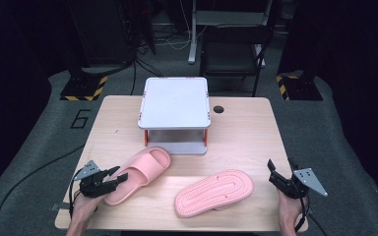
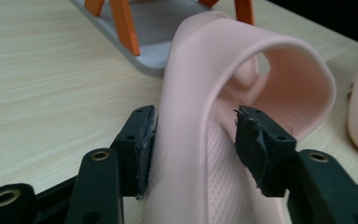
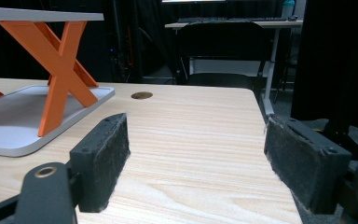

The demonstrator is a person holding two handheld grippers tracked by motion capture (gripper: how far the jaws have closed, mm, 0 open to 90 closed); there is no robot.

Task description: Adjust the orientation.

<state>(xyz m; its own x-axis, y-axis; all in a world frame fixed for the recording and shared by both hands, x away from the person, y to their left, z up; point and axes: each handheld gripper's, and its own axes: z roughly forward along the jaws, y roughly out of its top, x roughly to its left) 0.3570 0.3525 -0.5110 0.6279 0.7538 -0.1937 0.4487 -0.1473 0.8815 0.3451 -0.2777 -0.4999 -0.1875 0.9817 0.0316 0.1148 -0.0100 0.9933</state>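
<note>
Left gripper (image 2: pixel 196 140): the jaws straddle the side wall of the upright pink slipper (image 2: pixel 223 121) near its heel. The left pad (image 2: pixel 145 149) lies against the outer wall; the right pad (image 2: pixel 256 149) stands clear of the insole, with a visible gap. The grip is therefore released, not clamped. In the high view this gripper (image 1: pixel 118 178) sits at the heel of the slipper (image 1: pixel 140 173), which lies near the table's (image 1: pixel 246 132) front left, toe pointing toward the grey riser stand (image 1: pixel 174 101).

Right gripper (image 3: pixel 196 158): jaws spread wide with nothing between them, resting low over bare wood at the table's right edge (image 1: pixel 281 174).

The second slipper (image 1: pixel 214 191) lies sole-up at front centre, just beside the first and apart from both grippers.

Recommended procedure for the step in hand (judged to be taking hold of the slipper by its side wall):
1. Seat the wall deep between the pads, not at the tips.
2. Close squarely; the soft foam will compress and may twist out if pinched at an angle.
3. Lift only once both pads bear on the wall.
4. Keep the toe clear of the stand's orange legs (image 2: pixel 121 23).
</note>
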